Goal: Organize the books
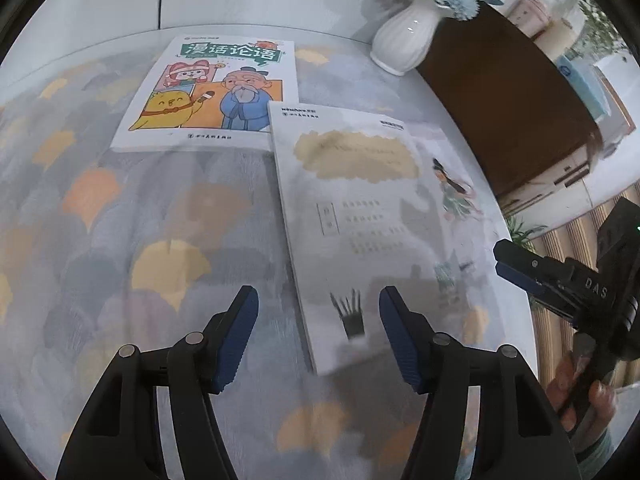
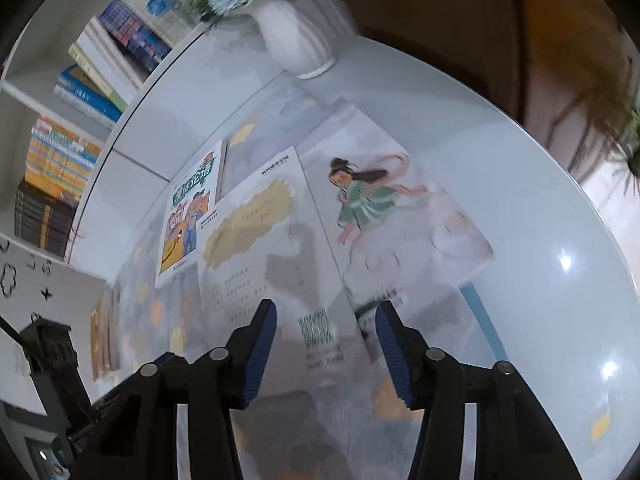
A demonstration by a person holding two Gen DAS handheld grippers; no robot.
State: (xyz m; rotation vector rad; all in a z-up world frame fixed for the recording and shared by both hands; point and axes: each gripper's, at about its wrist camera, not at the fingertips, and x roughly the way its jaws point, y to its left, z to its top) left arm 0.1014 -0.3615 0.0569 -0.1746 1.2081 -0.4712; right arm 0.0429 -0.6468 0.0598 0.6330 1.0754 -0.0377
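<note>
Three books lie flat on a leaf-patterned cloth [image 1: 120, 240]. A cartoon-cover book [image 1: 208, 92] [image 2: 188, 220] sits farthest away. A pale book with a beige patch [image 1: 360, 220] [image 2: 260, 248] overlaps its corner. The pale book also partly covers a third book showing a girl in green [image 1: 456, 192] [image 2: 392, 220]. My left gripper [image 1: 320, 336] hovers open over the pale book's near left corner, nothing between its pads. My right gripper [image 2: 326, 348] [image 1: 500, 259] hovers open above the pale book's near right edge, where it meets the girl book.
A white ribbed vase [image 1: 404, 36] [image 2: 296, 36] with blue flowers stands at the back of the round white table [image 2: 540, 240]. A white bookshelf [image 2: 80, 120] full of books stands beyond the table. A dark brown cabinet [image 1: 500, 100] is behind the vase. A hand [image 1: 580, 400] holds the right gripper.
</note>
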